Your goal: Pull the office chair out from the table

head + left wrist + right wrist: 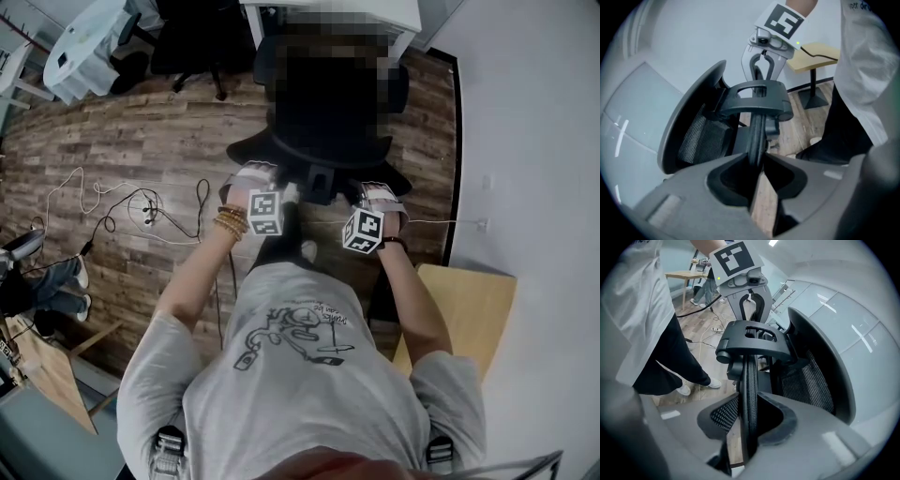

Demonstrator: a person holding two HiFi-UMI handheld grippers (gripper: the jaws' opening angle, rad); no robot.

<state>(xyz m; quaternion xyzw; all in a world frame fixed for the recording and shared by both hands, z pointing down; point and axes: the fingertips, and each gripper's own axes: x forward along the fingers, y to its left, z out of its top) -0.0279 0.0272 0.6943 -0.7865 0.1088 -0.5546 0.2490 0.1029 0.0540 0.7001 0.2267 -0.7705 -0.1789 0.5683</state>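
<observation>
1. Gripping the headrest point(757, 133) of the office chair point(251, 150) from both ends, one tool per hand. The person stands right behind the chair's back.
2. On the left gripper point(759, 165) the jaws are narrow, with the pads clamped on the thin mesh edge of the headrest. This is the chair's left end as the person faces it (seen edge-on, so the headrest looks like a dark strip).
3. On the right gripper point(748, 401) the jaws are also narrow, pinching the headrest's other end at the chair's right.
4. Each gripper view shows the opposite tool across the headrest, past the black bracket point(758, 101) that joins the headrest to the chair.
5. The chair's mesh backrest point(813, 376) curves away below that bracket.
6. The chair stands on the wood floor point(141, 141), close to the white table point(337, 11) on the chair's far side. Can't tell whether the seat is under the table (mosaic covers most of the chair).
7. Cables point(141, 202) lie on the floor off the chair's left.
8. A small wooden table point(469, 300) stands behind the chair to its right, by the person's right arm.
9. Another person's legs point(58, 281) are well off to the chair's left.
</observation>
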